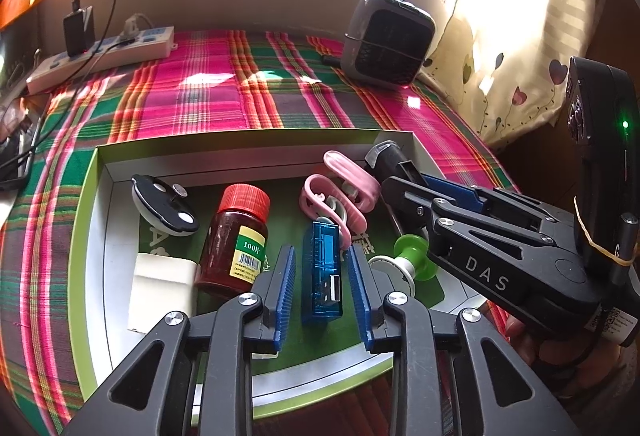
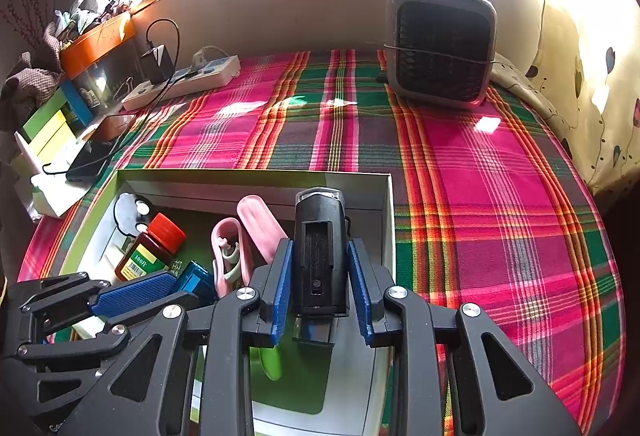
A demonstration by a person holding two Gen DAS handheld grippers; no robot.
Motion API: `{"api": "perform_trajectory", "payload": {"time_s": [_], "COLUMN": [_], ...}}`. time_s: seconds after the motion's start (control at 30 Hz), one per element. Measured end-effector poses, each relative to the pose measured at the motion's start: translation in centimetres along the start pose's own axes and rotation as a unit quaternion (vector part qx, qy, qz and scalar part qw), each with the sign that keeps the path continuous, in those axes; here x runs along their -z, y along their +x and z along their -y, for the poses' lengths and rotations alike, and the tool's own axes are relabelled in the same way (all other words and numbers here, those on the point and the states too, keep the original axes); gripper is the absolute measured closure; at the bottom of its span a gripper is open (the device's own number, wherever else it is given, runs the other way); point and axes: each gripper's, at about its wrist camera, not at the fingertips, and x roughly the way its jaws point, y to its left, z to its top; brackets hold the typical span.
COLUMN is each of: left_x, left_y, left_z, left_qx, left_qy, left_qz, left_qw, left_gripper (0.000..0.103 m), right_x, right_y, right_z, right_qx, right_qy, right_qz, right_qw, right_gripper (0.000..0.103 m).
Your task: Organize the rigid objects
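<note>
On a desk covered with a pink and green plaid cloth (image 2: 480, 196) sits a shallow green-rimmed box (image 1: 86, 220). The left gripper (image 1: 320, 268) hangs over it, its blue fingers (image 1: 285, 276) parted on either side of a blue USB device (image 1: 322, 272) lying on the box floor, with gaps showing on both sides. The right gripper (image 2: 320, 276) has its fingers (image 2: 282, 284) closed on a black device (image 2: 318, 256), held upright over the box's far right corner. Also inside the box lie a red-capped brown bottle (image 1: 232, 240), pink clips (image 1: 340, 196), a green spool (image 1: 408, 256), a white block (image 1: 160, 288) and a black oval piece (image 1: 162, 204). At the desk's back stand a small grey fan (image 2: 440, 44) and a white power strip (image 2: 184, 82).
</note>
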Motion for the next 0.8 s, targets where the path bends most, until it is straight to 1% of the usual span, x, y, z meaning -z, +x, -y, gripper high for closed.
{"api": "perform_trajectory", "payload": {"time_s": [0.43, 0.47, 0.5, 0.53, 0.6, 0.8], "left_x": [0.4, 0.4, 0.5, 0.5, 0.6, 1.1], "left_y": [-0.9, -1.1, -1.3, -1.5, -1.9, -3.1], "left_z": [0.3, 0.4, 0.5, 0.5, 0.6, 1.0], "left_qx": [-0.012, -0.015, -0.017, -0.016, -0.011, -0.019], "left_qy": [0.003, 0.004, 0.005, 0.005, 0.003, 0.005], "left_qz": [0.011, 0.012, 0.014, 0.016, 0.020, 0.029], "left_qw": [0.9999, 0.9998, 0.9997, 0.9997, 0.9997, 0.9994], "left_gripper": [0.074, 0.073, 0.068, 0.066, 0.066, 0.066], "right_x": [0.4, 0.4, 0.5, 0.5, 0.7, 1.3], "right_y": [-1.2, -1.3, -1.4, -1.5, -1.8, -3.0], "right_z": [0.2, 0.2, 0.2, 0.2, 0.1, -0.1], "right_qx": [0.004, 0.004, 0.004, 0.004, 0.005, 0.003], "right_qy": [0.011, 0.012, 0.012, 0.013, 0.014, 0.015], "right_qz": [0.015, 0.016, 0.017, 0.018, 0.020, 0.024], "right_qw": [1.000, 1.000, 1.000, 1.000, 1.000, 1.000], "right_gripper": [0.073, 0.073, 0.073, 0.073, 0.071, 0.068]}}
